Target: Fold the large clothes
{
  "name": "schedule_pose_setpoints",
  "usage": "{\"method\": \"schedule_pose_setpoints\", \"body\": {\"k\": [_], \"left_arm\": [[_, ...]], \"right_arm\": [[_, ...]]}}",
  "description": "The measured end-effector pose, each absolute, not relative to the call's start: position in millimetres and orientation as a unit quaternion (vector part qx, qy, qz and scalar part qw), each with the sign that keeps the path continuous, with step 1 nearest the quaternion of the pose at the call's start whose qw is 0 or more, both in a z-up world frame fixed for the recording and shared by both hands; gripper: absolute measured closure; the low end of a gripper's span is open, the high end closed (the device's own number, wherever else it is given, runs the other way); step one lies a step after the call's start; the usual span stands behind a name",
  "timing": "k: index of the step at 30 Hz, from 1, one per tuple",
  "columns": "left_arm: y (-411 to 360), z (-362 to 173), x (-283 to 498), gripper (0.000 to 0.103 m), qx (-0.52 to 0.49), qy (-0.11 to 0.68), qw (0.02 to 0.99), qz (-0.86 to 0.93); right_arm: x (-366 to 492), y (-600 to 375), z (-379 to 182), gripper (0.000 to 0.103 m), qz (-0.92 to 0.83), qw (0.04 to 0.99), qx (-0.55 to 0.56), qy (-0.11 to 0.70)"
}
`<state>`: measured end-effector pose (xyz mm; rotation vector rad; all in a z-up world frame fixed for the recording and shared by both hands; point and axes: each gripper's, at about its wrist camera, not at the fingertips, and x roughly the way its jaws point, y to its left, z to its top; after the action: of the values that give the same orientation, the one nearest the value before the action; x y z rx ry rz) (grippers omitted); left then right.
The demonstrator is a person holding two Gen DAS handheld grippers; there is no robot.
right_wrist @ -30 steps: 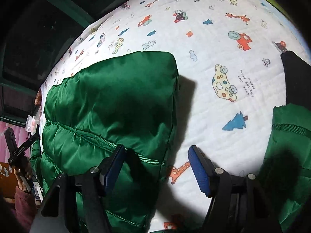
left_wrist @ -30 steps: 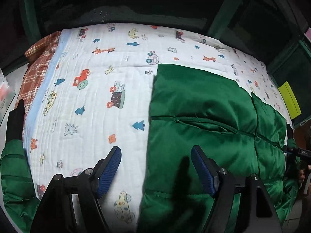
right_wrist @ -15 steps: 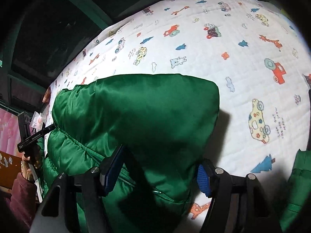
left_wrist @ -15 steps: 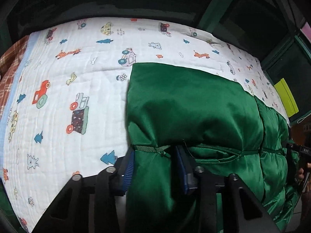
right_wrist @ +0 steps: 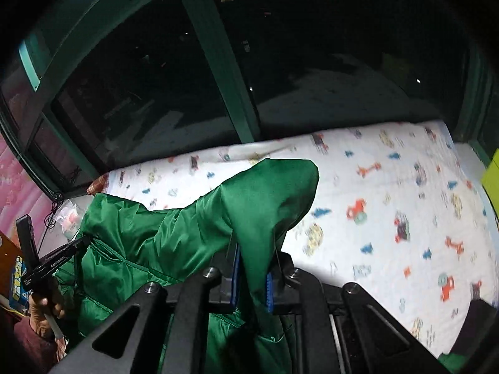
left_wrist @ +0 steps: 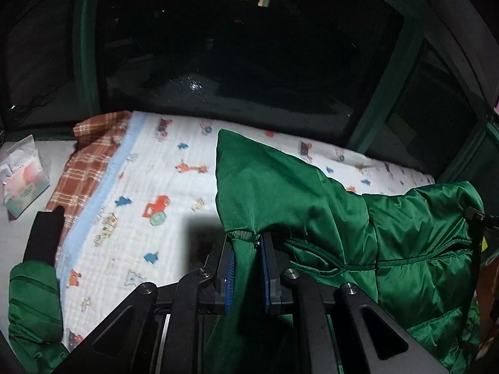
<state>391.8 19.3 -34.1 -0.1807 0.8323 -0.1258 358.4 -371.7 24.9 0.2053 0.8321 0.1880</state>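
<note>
At the far left, a tissue box (left_wrist: 23, 180) and a plaid cloth (left_wrist: 90, 162) lie at the edge of the bed (left_wrist: 149, 187), with a loose green sleeve (left_wrist: 31, 305) draped over the near corner; this sleeve could be dragged or left out of the fold if the body is swung across it. The green puffer jacket (left_wrist: 312, 202) is held lifted above the patterned quilt, one edge pinched between the pressed-together pads of the left tool (left_wrist: 246, 268) near a zipper seam. The slick fabric could slide out under the hanging weight. Farther right, another fold of the jacket is clamped by the right tool (right_wrist: 252, 280). Open quilt (right_wrist: 389, 218) is available to the right for laying down, while the window frame (right_wrist: 218, 62) close behind limits forward reach.
</note>
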Motion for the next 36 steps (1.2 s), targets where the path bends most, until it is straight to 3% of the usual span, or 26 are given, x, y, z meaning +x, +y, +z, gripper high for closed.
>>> {"method": "schedule_pose_setpoints", "body": {"k": [3,8,10,12,15,20,23,24,25,27,36], "left_arm": [[35,-40,407,0.089,-0.075,0.41,0.908,-0.03],[39,-92,426,0.087,-0.049,0.47,0.881,-0.004],[38,-105,431,0.077,-0.038,0.484,0.874,-0.001],[38,-108,433,0.075,-0.034,0.493,0.87,0.004],[37,-99,431,0.07,-0.036,0.499,0.866,0.015],[40,-58,404,0.07,-0.041,0.482,0.875,0.016],[39,-24,373,0.069,-0.036,0.469,0.882,0.004],[36,-12,361,0.065,-0.032,0.466,0.884,0.001],[33,-3,351,0.054,-0.028,0.464,0.885,-0.001],[27,14,325,0.041,-0.017,0.456,0.89,-0.003],[-31,33,193,0.033,-0.009,0.466,0.878,-0.105]], "right_arm": [[390,-359,16,0.089,0.093,0.908,0.086,0.4],[428,-359,-63,0.088,0.055,0.879,0.069,0.469],[432,-368,-90,0.082,0.047,0.863,0.074,0.497],[431,-378,-94,0.08,0.052,0.856,0.095,0.506],[422,-385,-73,0.08,0.052,0.85,0.091,0.516],[381,-393,-10,0.08,0.059,0.852,0.085,0.514],[344,-397,25,0.073,0.069,0.856,0.079,0.506],[329,-399,34,0.065,0.067,0.856,0.073,0.508],[319,-402,39,0.059,0.066,0.857,0.067,0.508],[295,-406,49,0.054,0.061,0.858,0.047,0.508],[192,-491,34,0.05,-0.014,0.851,0.091,0.518]]}}
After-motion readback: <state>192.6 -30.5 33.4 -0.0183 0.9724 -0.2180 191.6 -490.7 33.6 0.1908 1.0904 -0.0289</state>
